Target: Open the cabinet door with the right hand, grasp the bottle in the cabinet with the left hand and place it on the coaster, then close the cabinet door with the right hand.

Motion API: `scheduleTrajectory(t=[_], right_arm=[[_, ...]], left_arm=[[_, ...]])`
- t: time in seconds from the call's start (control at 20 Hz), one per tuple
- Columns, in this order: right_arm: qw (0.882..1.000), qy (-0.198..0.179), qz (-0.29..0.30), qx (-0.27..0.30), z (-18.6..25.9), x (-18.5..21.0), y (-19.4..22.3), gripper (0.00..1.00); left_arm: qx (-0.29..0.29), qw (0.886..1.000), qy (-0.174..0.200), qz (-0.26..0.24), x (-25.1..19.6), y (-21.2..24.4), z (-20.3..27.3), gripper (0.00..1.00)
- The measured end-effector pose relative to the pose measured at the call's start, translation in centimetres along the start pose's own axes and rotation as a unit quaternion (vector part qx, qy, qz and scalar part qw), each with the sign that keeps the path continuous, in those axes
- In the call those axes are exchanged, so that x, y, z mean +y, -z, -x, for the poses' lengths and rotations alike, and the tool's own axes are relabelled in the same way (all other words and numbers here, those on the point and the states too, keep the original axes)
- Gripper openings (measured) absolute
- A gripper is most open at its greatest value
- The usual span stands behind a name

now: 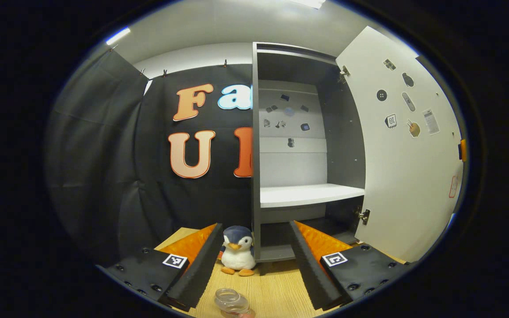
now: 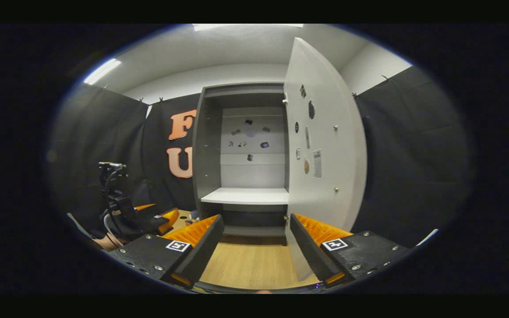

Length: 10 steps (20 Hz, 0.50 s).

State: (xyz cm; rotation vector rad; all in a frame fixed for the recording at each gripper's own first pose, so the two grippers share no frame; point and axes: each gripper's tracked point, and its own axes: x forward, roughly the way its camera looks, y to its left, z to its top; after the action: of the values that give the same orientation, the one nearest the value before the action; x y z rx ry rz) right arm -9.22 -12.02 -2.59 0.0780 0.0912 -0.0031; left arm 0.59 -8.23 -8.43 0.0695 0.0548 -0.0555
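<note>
Cabinet door (image 2: 320,145) stands swung wide to the right; shelf (image 1: 309,194) inside is bare. Bottle (image 1: 232,302) is seen in the left gripper view, on the wood table (image 1: 276,291), low between the left gripper (image 1: 254,265) fingers, which are spread apart and hold nothing. Coaster contact can't be told: the bottle's base is cut off at the view's edge. Plush penguin (image 1: 238,256) sits just beyond it, beside the cabinet's left wall.

Right gripper (image 2: 256,245) is also spread and empty, facing the cabinet, with the door's near edge just by its right finger.

Judged step: door closing. Advice: door to be engaged at its free edge or orange handle (image 1: 462,150) and swung left in one smooth arc, following the hinge, not pushed straight. Left gripper should be kept low and clear of the sweep so the bottle isn't knocked.
</note>
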Motion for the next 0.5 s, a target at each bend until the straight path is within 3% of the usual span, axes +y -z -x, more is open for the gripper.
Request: scheduleTrajectory(t=[0.2, 0.45, 0.5], right_arm=[[0.999, 0.045, -0.002, -0.021, 2.4, -4.8, -1.8, 0.93], [0.99, 0.133, 0.024, -0.044, 4.2, -13.0, -3.7, 0.96], [0.988, 0.147, 0.032, -0.043, 4.4, -14.3, -3.9, 0.93]], left_arm=[[-0.005, 1.0, 0.003, 0.002, -1.2, -2.6, 0.3, 0.95], [-0.015, 1.0, 0.012, 0.013, -2.8, -4.7, 0.6, 0.95], [-0.017, 1.0, 0.013, 0.013, -3.1, -5.0, 0.7, 0.95]])
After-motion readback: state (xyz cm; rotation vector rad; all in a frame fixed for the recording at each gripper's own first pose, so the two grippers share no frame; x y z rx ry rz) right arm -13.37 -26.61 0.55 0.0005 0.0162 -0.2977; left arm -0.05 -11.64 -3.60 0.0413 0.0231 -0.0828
